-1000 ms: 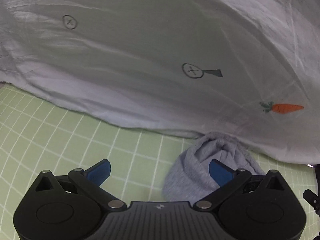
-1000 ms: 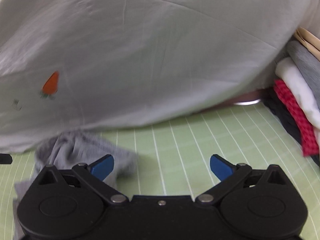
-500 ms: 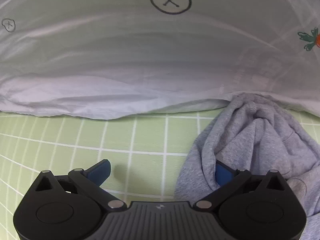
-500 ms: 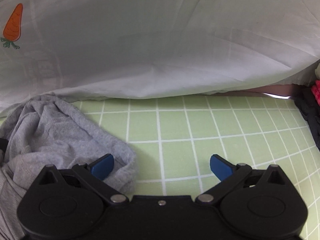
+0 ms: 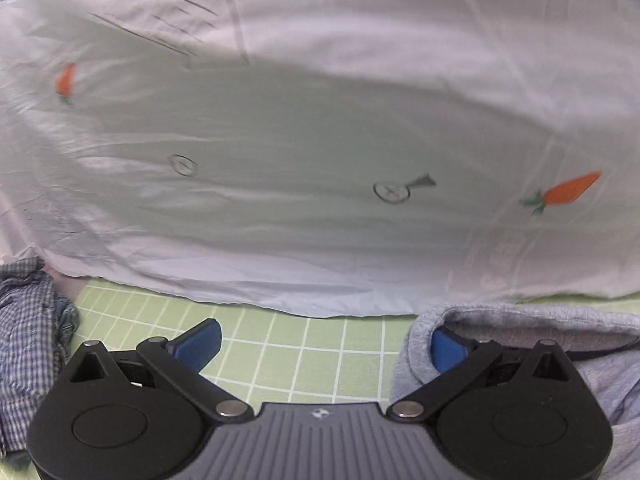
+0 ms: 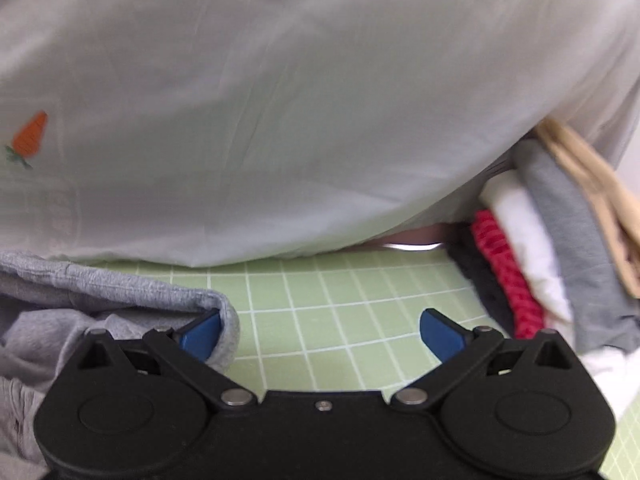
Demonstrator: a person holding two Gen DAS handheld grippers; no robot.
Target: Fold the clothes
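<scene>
A grey garment (image 5: 520, 328) lies crumpled on the green grid mat (image 5: 304, 344). In the left wrist view its rim wraps over my right fingertip (image 5: 446, 350). My left gripper (image 5: 320, 348) is open, its jaws wide apart. In the right wrist view the same grey garment (image 6: 100, 300) lies at the left, its folded edge draped over my left fingertip (image 6: 200, 332). My right gripper (image 6: 320, 334) is open, low over the mat (image 6: 340, 304).
A person's white shirt with carrot prints (image 5: 320, 140) hangs over the far edge of the mat and fills both views (image 6: 280, 120). A blue checked cloth (image 5: 28, 344) lies at the left. A stack of folded clothes (image 6: 540, 260) stands at the right.
Both grippers have pulled back and tilted up, so more of the white shirt shows. The grey garment's edge now drapes over each gripper's inner fingertip. The checked cloth and folded stack came into view.
</scene>
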